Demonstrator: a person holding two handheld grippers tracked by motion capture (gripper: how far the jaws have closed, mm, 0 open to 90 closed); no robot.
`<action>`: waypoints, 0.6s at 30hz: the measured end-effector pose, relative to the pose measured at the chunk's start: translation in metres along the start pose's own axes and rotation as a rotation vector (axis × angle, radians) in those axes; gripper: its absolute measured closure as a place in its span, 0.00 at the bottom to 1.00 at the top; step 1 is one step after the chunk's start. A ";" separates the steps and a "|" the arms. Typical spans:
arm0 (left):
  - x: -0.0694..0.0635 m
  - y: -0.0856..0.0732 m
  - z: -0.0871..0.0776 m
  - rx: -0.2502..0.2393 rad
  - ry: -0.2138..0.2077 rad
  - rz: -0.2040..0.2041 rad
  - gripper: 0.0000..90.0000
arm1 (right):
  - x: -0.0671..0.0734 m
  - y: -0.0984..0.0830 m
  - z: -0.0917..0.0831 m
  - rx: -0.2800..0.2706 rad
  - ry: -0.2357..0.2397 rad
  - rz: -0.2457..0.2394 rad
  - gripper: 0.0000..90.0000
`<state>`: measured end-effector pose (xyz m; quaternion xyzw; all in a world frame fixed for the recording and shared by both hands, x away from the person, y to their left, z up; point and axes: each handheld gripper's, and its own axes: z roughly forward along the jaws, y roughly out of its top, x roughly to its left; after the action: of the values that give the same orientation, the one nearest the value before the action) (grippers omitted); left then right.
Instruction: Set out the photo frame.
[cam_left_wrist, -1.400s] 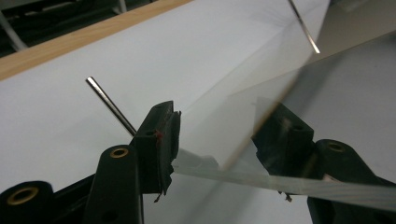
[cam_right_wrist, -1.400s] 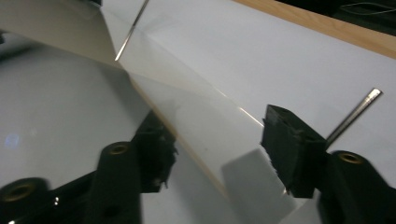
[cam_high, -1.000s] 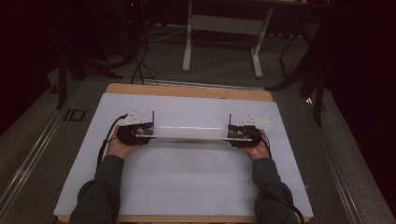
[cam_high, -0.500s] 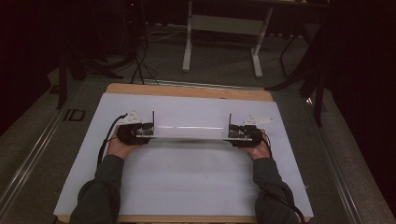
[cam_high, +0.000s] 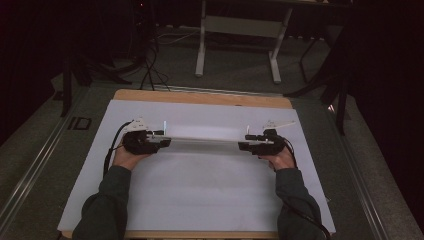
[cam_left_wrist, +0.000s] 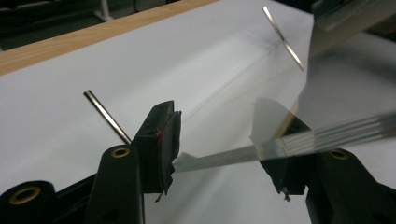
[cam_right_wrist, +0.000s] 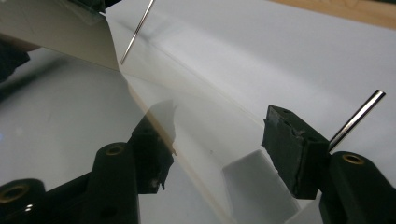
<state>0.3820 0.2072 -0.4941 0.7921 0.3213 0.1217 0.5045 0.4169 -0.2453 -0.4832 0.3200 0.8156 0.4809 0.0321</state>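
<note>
Holding a barely visible clear sheet between both spread tongs.

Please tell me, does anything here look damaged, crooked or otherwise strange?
Nothing looks damaged. The clear plastic sheet hangs between the left tongs and right tongs above the white paper. It curves between them, and it lies straight across the table.

A clear plastic sheet, thin and see-through, is held stretched between the two hands, level just above the white worktop. It's so transparent that mostly just glare and its edges can be made out. In the left gripper view its edge is seen running between the fingers.
</note>
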 end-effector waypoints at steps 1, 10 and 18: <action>0.000 0.000 0.000 -0.001 -0.007 -0.003 0.54 | 0.000 0.001 -0.001 0.007 0.005 0.008 0.46; 0.001 -0.001 0.003 0.017 -0.016 -0.016 0.57 | -0.003 0.006 -0.002 0.055 0.024 0.042 0.47; 0.005 0.000 0.003 0.013 -0.027 -0.031 0.57 | -0.010 0.002 0.002 -0.001 0.025 0.038 0.32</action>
<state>0.3870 0.2079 -0.4963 0.7918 0.3274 0.1013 0.5056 0.4270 -0.2482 -0.4852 0.3297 0.8094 0.4857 0.0129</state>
